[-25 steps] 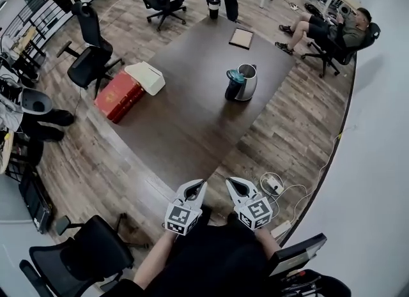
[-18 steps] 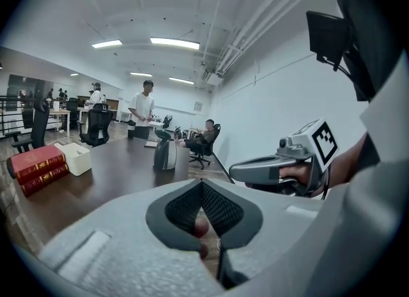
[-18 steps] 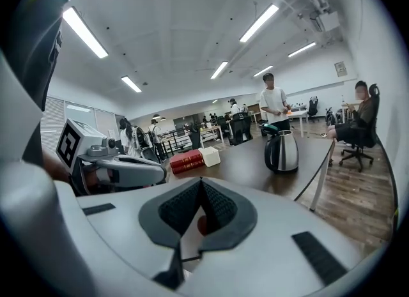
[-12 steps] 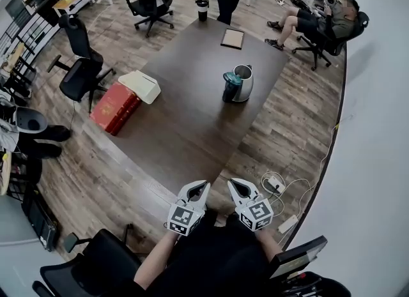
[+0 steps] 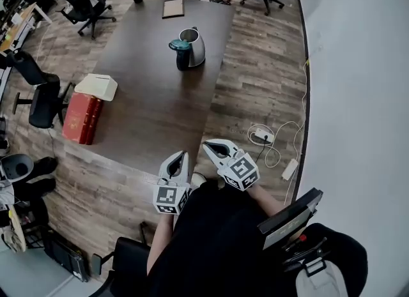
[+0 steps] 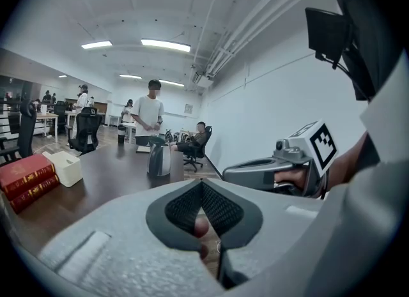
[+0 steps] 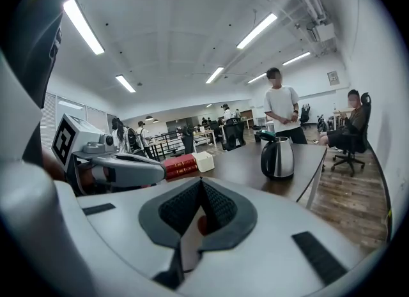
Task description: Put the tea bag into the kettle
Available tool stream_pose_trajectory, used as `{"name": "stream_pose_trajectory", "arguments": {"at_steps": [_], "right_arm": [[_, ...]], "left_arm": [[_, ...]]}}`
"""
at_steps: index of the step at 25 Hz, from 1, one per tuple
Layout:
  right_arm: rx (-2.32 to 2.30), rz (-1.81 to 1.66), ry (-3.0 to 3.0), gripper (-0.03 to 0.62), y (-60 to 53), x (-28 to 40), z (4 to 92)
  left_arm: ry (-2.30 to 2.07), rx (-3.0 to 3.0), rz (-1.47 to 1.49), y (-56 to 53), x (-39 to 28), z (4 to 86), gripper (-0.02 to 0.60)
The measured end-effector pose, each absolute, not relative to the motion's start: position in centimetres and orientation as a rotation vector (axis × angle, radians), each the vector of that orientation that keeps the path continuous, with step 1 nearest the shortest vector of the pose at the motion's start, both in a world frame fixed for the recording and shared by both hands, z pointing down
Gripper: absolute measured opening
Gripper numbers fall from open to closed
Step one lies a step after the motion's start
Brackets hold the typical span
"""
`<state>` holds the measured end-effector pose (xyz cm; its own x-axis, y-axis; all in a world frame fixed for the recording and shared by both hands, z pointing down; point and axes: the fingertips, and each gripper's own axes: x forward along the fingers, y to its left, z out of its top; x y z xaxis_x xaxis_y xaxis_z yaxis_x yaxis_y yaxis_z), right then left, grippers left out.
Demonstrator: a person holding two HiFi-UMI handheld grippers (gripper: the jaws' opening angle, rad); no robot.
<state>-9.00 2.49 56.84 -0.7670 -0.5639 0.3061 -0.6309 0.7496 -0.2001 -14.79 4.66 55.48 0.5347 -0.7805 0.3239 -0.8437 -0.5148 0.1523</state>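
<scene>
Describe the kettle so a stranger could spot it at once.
Find the long dark table in the middle of the room. Toward its far end stands the kettle. It is the only shiny steel thing there, with a teal lid, unlike the red books and white box at the left edge.

Dark worktop (image 5: 153, 104) bearing a kettle (image 5: 190, 46), red books (image 5: 82, 118) beside a white box (image 5: 97, 87), and a flat pad (image 5: 172, 8) at the far end.
</scene>
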Motion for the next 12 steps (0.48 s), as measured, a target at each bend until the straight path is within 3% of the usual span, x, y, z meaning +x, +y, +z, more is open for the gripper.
{"name": "stream_pose_trajectory", "arguments": {"at_steps": [12], "right_arm": [[1.013, 0.393, -2.704, 0.006, 0.8, -8.5, 57.0]], "left_arm": [[-1.332, 2.493, 0.341, 5.9, -16.0, 56.1, 0.002]]}}
